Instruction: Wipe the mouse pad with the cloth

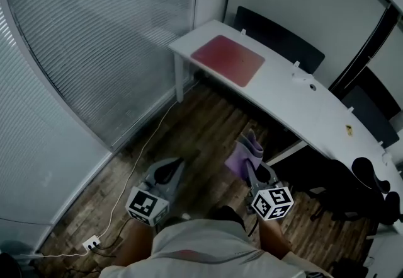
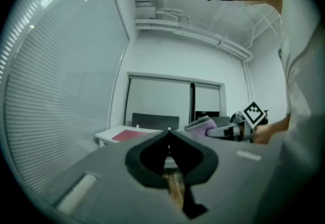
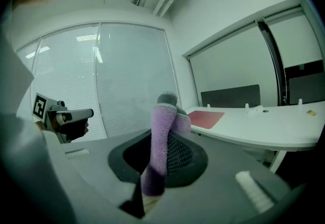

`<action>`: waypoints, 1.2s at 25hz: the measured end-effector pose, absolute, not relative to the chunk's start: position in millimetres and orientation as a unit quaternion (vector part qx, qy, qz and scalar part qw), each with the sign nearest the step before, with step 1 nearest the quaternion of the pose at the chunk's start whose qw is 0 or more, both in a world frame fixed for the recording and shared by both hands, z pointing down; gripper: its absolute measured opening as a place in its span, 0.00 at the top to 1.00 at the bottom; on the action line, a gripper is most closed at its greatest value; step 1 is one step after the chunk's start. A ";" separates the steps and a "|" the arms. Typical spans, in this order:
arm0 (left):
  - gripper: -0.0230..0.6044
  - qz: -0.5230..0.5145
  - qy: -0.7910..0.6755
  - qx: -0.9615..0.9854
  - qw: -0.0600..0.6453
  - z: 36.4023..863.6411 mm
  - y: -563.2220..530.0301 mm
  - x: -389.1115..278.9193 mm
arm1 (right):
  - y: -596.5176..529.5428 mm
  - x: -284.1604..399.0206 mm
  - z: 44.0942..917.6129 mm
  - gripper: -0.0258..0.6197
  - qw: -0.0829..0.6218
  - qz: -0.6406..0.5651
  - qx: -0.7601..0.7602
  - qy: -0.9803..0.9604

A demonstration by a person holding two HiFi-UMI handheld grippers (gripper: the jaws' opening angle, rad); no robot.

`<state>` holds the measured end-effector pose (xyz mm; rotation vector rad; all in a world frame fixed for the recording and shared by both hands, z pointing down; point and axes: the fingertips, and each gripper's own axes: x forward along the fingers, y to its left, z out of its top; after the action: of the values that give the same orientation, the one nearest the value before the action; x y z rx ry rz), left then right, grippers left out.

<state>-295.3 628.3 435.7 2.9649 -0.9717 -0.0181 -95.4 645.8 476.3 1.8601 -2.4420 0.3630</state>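
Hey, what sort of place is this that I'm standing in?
Most likely an office or meeting room: a long curved white desk with a flat red rectangular mouse pad on it, a black office chair beside it, and a glazed wall with white slatted blinds.

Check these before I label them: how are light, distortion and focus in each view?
Head view: dim, bluish, blinds bowed at the edges, mouse pad clear. Left gripper view: strong fisheye, dark corners, foreground blurred. Right gripper view: same fisheye, the cloth close up and slightly soft.
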 end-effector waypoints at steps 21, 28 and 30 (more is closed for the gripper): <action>0.96 0.006 -0.356 0.933 0.046 448.9 456.2 -277.0 | 455.4 -91.6 475.9 0.89 0.038 0.135 0.544 -0.827; 0.96 0.010 -0.361 0.932 0.040 435.1 371.2 -199.6 | 367.6 -8.1 470.3 0.88 0.023 0.150 0.547 -0.823; 0.96 0.010 -0.360 0.932 0.036 428.5 350.4 -175.0 | 345.2 15.1 467.8 0.88 0.020 0.156 0.545 -0.824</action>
<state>-175.0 350.4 428.5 2.8623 -1.1063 0.0295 15.1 345.2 467.8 1.6909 -2.5549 0.4828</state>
